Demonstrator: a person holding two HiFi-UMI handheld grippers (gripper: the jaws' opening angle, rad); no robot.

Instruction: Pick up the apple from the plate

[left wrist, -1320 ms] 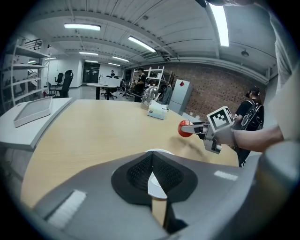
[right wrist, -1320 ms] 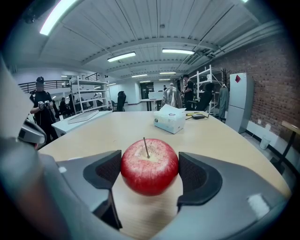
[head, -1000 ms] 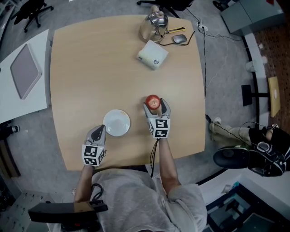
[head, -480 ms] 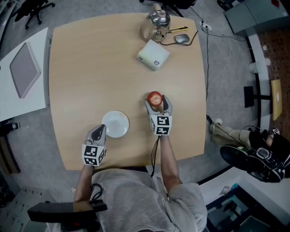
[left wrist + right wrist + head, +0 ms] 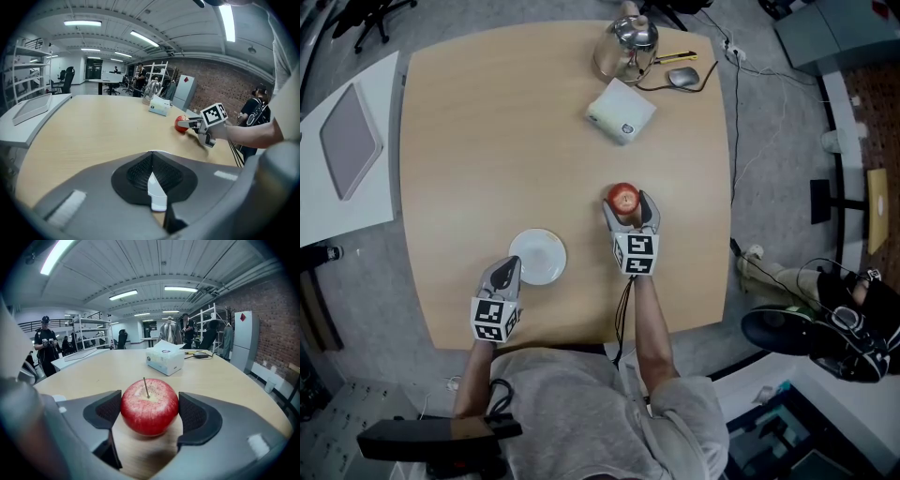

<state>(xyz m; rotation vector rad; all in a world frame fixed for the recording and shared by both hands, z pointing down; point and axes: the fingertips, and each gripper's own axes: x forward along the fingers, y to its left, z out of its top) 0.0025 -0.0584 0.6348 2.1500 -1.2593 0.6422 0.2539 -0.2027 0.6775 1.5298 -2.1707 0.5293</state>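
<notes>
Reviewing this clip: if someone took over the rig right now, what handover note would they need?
Left tongs: shut and empty, at the table's near edge close to the plate.
Right tongs: shut on the apple, with a pad against each side.
Plate: empty, to the left of the apple and apart from it.
Done: the apple is off the plate and gripped.
Left: the apple sits low over the table. I cannot tell for sure whether it is clear of the wood, so raise it if it is not.
</notes>
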